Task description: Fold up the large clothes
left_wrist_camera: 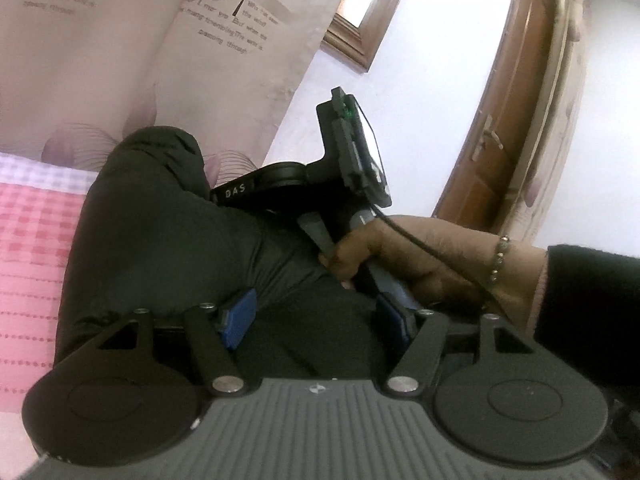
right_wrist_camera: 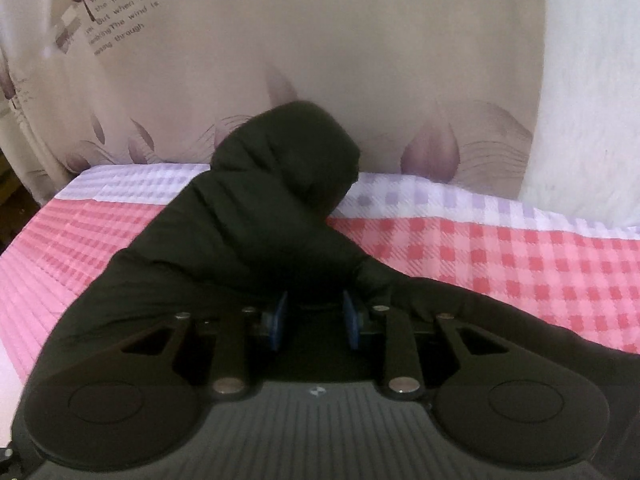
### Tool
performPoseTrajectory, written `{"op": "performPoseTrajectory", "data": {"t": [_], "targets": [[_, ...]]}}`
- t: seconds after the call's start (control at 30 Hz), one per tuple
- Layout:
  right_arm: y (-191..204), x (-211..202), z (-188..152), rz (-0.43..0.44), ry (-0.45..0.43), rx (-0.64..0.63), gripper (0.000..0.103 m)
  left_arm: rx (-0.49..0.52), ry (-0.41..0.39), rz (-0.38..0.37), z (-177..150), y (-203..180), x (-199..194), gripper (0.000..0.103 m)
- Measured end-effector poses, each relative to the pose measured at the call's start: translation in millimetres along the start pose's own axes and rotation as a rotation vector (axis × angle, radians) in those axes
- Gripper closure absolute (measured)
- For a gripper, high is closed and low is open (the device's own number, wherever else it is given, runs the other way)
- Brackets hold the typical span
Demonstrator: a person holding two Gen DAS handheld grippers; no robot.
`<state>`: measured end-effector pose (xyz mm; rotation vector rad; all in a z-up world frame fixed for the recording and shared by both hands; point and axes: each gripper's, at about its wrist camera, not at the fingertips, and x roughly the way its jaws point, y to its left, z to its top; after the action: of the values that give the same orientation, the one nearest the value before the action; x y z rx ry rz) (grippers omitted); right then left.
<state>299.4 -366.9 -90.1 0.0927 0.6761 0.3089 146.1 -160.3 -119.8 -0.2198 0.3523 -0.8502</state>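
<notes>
A black padded jacket (left_wrist_camera: 160, 232) lies bunched on a pink checked bedspread (left_wrist_camera: 28, 248). My left gripper (left_wrist_camera: 316, 320) is open, its blue pads (left_wrist_camera: 238, 320) wide apart, pressed low against the jacket. The other gripper device (left_wrist_camera: 352, 160), held by a hand (left_wrist_camera: 380, 256), stands just beyond it. In the right wrist view the jacket (right_wrist_camera: 260, 216) rises in a hump toward the curtain. My right gripper (right_wrist_camera: 314, 320) sits against the jacket with its blue pads (right_wrist_camera: 278, 320) a narrow gap apart and dark fabric between them; whether they pinch it is unclear.
A beige leaf-print curtain (right_wrist_camera: 320, 60) hangs behind the bed. A wooden door (left_wrist_camera: 508, 120) and a wood-framed window (left_wrist_camera: 360, 20) stand at the right. The bedspread (right_wrist_camera: 520, 260) extends right and left of the jacket.
</notes>
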Motion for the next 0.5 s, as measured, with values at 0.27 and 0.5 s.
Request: {"op": "performPoseTrajectory", "data": {"t": [0.27,0.5], "targets": [[-16.3,-17.7,3.0,0.021,0.019,0.115,0.074,-0.019,0.049,0.013,1.8,2.8,1.1,0.037],[-4.1,-165.9,-36.3,0.035,-0.207,0.034,0.068,-0.027,0.052,0.025,5.8,1.8,3.9,0.036]]}}
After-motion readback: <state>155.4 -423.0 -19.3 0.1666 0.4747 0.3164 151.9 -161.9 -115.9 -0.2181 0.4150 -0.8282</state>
